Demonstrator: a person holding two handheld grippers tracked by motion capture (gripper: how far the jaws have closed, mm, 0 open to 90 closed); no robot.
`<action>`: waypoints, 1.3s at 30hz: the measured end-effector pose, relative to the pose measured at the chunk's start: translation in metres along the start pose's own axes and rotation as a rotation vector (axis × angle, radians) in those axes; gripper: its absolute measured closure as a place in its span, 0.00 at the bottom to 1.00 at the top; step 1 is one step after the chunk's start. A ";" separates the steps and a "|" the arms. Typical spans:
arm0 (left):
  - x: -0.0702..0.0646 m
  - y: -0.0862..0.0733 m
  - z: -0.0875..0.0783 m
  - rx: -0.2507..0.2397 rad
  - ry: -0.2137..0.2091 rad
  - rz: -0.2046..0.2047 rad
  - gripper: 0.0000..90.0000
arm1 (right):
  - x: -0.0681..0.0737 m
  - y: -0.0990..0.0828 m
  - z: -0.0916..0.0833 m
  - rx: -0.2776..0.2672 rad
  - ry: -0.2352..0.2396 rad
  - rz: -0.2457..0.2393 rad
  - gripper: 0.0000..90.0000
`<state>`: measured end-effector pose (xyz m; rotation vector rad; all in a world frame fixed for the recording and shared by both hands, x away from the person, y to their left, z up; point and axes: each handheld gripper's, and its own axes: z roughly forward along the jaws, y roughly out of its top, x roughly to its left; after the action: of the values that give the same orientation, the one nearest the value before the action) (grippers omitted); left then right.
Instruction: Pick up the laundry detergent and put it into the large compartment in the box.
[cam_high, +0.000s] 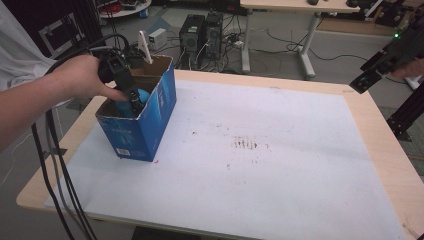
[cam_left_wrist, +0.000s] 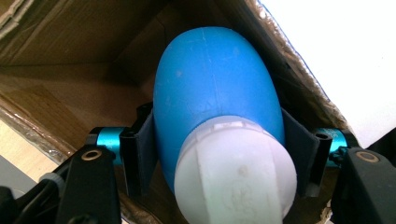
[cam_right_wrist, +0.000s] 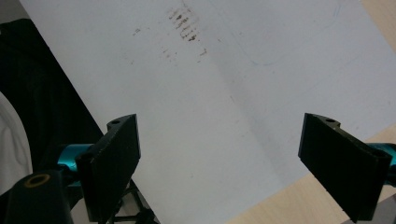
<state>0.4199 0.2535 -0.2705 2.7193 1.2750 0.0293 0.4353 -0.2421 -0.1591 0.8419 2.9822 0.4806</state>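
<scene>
An open cardboard box (cam_high: 145, 127) with blue printed sides stands on the table's left part. My left gripper (cam_high: 134, 102) reaches down into it and is shut on a blue egg-shaped bulb (cam_high: 143, 94). In the left gripper view the blue bulb (cam_left_wrist: 215, 79) with its white cap (cam_left_wrist: 236, 168) sits squeezed between the two black pads, above the box's brown inside (cam_left_wrist: 70, 70); my left gripper (cam_left_wrist: 222, 140) grips it near the cap. My right gripper (cam_high: 367, 80) hovers off the table's far right edge, and in its own view my right gripper (cam_right_wrist: 219, 158) stands open over the white sheet (cam_right_wrist: 210, 84).
A white sheet (cam_high: 250, 165) covers most of the wooden table (cam_high: 385, 150), with brown smudges (cam_high: 245, 144) near its middle. Black cables (cam_high: 52, 165) hang off the left edge. Computer towers (cam_high: 202, 32) and a desk leg (cam_high: 306, 45) stand on the floor behind.
</scene>
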 end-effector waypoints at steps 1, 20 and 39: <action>0.000 0.000 0.000 0.000 0.001 0.000 0.41 | 0.000 0.000 0.000 0.000 0.000 0.000 0.13; 0.004 -0.003 -0.001 0.000 -0.012 0.003 0.40 | 0.000 -0.002 0.002 0.000 0.002 0.007 0.13; 0.003 -0.002 0.000 0.000 -0.016 0.015 0.40 | -0.001 -0.006 0.002 -0.003 0.001 0.020 0.13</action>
<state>0.4208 0.2568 -0.2710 2.7241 1.2500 0.0093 0.4336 -0.2471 -0.1628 0.8719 2.9761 0.4869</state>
